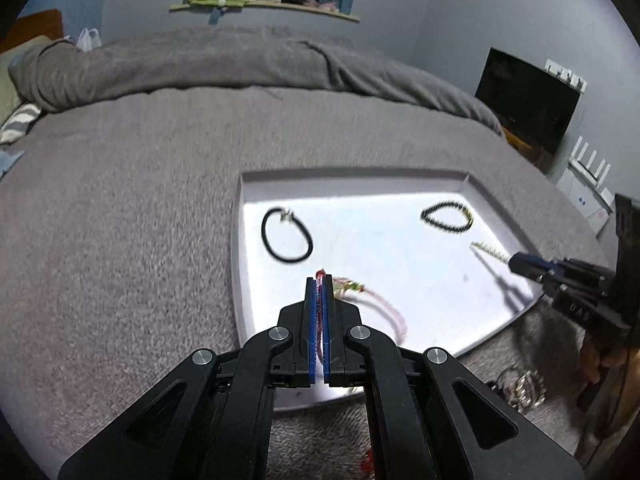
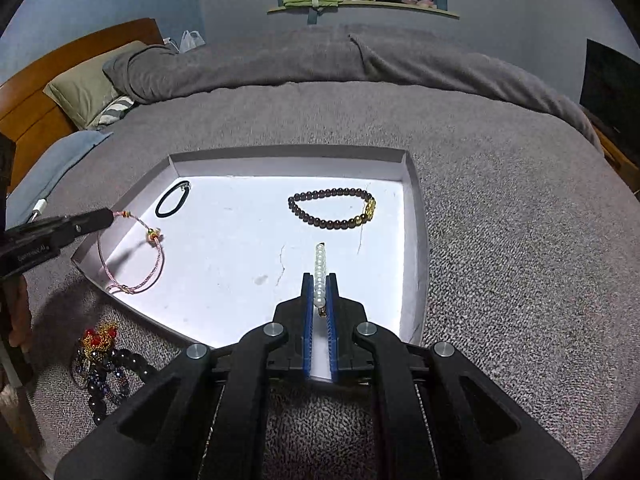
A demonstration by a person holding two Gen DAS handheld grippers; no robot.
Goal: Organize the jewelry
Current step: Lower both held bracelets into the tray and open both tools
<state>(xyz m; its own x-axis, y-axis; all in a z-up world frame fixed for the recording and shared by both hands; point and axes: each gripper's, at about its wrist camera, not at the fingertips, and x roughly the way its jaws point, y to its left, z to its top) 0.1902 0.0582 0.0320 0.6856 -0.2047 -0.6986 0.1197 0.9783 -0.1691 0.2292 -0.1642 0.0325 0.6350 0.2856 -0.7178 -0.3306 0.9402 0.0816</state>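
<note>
Two grippers are seen over a white tray (image 2: 416,216) laid on a grey blanket (image 2: 500,240). Nearest, a heap of jewelry (image 2: 102,368) lies on the blanket just outside the tray's near corner, with red and gold pieces on top of dark beads. The left gripper (image 1: 319,280) is clamped on a pink cord bracelet (image 2: 132,256), whose loop hangs down to the tray's near left edge. The right gripper (image 2: 319,278) is closed on a pearl strand (image 2: 319,268), which juts out straight past the fingertips above the tray floor. Farther in, a black hair tie (image 2: 172,199) is seen lying flat near the tray's far left corner, and a dark bead bracelet (image 2: 332,208) with a few amber beads rests toward the far right, well apart from the tie. Beyond the tray, a rumpled grey duvet (image 2: 320,64) and a pillow (image 2: 80,88) are seen against a wooden headboard (image 2: 36,92).
</note>
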